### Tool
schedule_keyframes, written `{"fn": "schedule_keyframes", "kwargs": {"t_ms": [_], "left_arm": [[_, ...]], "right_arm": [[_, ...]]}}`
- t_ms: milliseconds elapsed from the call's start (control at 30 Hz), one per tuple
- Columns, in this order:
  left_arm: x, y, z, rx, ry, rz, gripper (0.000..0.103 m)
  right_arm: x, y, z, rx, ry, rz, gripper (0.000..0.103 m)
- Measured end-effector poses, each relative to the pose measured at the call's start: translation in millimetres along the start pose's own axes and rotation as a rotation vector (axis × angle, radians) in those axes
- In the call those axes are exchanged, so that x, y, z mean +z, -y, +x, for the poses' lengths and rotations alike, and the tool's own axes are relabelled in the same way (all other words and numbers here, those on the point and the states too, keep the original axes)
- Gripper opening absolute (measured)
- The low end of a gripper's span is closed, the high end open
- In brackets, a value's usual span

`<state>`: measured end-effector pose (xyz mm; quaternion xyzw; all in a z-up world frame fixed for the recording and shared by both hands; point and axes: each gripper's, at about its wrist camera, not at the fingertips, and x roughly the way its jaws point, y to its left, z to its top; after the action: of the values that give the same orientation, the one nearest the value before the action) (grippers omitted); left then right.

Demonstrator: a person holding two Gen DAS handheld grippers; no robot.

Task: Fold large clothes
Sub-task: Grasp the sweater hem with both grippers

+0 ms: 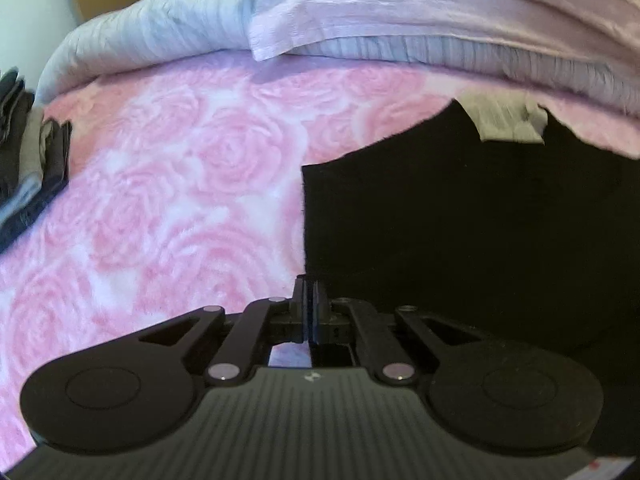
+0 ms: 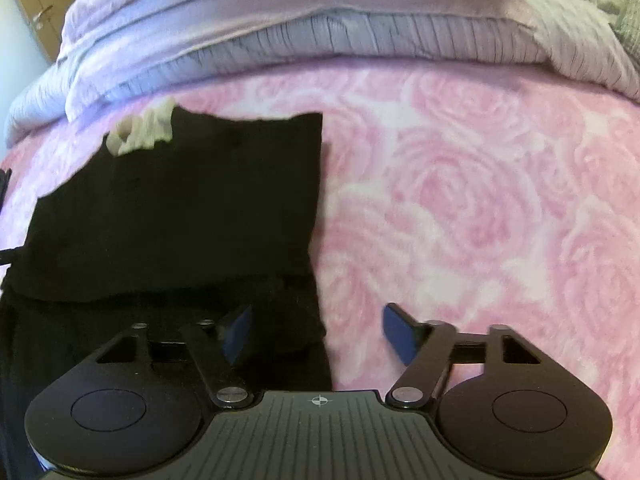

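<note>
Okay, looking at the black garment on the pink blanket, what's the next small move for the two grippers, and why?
Probably close the right gripper on the near right edge of the black garment. Its jaws stand open with that edge between them, not yet pinched, while the left gripper is already shut at the garment's near left edge. With both near corners held, the fold over the pink blanket could start.

Rose-print blanket [image 2: 480,200], folded lilac bedding [image 2: 280,12]

Light: soft, even daylight over my view of the bed.
Blur: folded bedding [image 1: 360,20] smeared.
Edges: bowed by fisheye, dark corners.
Black garment [image 2: 180,208]: featureless.
</note>
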<state>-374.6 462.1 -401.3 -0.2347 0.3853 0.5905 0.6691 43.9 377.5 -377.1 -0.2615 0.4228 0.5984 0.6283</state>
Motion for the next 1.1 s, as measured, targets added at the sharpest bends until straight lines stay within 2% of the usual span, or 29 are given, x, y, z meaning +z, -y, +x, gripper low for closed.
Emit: {"fn": "schedule_keyframes", "kwargs": {"t_ms": [67, 100, 133, 167, 200, 233, 267, 300, 333, 367, 433, 500, 533, 600, 700, 733, 767, 900, 933, 967, 1100], "left_arm": [[-1, -2, -6, -0.006, 0.011, -0.028, 0.008], [-2, -6, -11, -0.013, 0.017, -0.062, 0.008], [-4, -9, -18, -0.014, 0.028, -0.093, 0.008], [-6, -12, -26, -0.018, 0.048, -0.115, 0.008], [-10, -12, -33, -0.031, 0.067, -0.122, 0.008], [-14, -9, -35, -0.050, 0.073, -0.108, 0.008], [-18, -3, -30, -0.056, 0.037, -0.056, 0.008], [-21, 4, -21, -0.042, -0.012, -0.006, 0.008], [-26, 9, -16, -0.022, -0.024, 0.033, 0.008], [-27, 11, -16, -0.009, -0.001, 0.046, 0.008], [-22, 6, -22, -0.023, -0.001, -0.002, 0.008], [-18, -1, -38, -0.051, 0.040, -0.088, 0.008], [-17, -2, -46, -0.074, 0.064, -0.114, 0.008], [-18, 4, -54, -0.131, 0.071, -0.113, 0.008], [-27, 17, -28, -0.152, -0.059, -0.066, 0.008], [-30, 17, -24, -0.149, -0.078, -0.080, 0.009], [-30, 16, -28, -0.149, -0.059, -0.099, 0.009], [-35, 8, -52, -0.166, -0.064, -0.135, 0.009], [-40, 6, -59, -0.181, -0.069, -0.142, 0.010], [-48, 5, -67, -0.203, -0.077, -0.151, 0.010], [-91, 5, -95, -0.251, -0.162, -0.160, 0.010]], "right_arm": [[0, -2, -5, -0.002, 0.028, -0.009, 0.058], [0, -4, -9, 0.001, 0.052, -0.016, 0.056], [0, -5, -12, 0.009, 0.075, -0.022, 0.049], [0, -6, -15, 0.021, 0.097, -0.028, 0.038], [1, -6, -15, 0.024, 0.104, -0.039, 0.034], [1, -7, -10, 0.012, 0.085, -0.048, 0.027], [0, -7, -2, 0.006, 0.049, -0.048, 0.023], [1, -5, 6, 0.011, 0.018, -0.038, 0.023], [2, -4, 9, 0.016, 0.000, -0.022, 0.023], [4, -3, 7, 0.019, 0.003, -0.006, 0.023], [10, -5, -7, 0.041, 0.034, -0.002, 0.023], [11, -11, -27, 0.066, 0.123, -0.018, 0.019], [10, -13, -33, 0.076, 0.147, -0.031, 0.000], [8, -18, -28, 0.066, 0.127, -0.049, 0.000], [-3, -15, 7, 0.074, 0.011, -0.022, 0.000], [-5, -13, 11, 0.064, 0.019, -0.018, 0.000], [-4, -14, 9, 0.063, 0.033, -0.017, 0.000], [-8, -13, -16, 0.103, 0.017, 0.001, 0.001], [-12, -15, -23, 0.115, 0.018, -0.005, 0.006], [-20, -16, -30, 0.132, 0.013, -0.013, 0.011], [-67, -21, -46, 0.153, -0.081, -0.074, 0.012]]}}
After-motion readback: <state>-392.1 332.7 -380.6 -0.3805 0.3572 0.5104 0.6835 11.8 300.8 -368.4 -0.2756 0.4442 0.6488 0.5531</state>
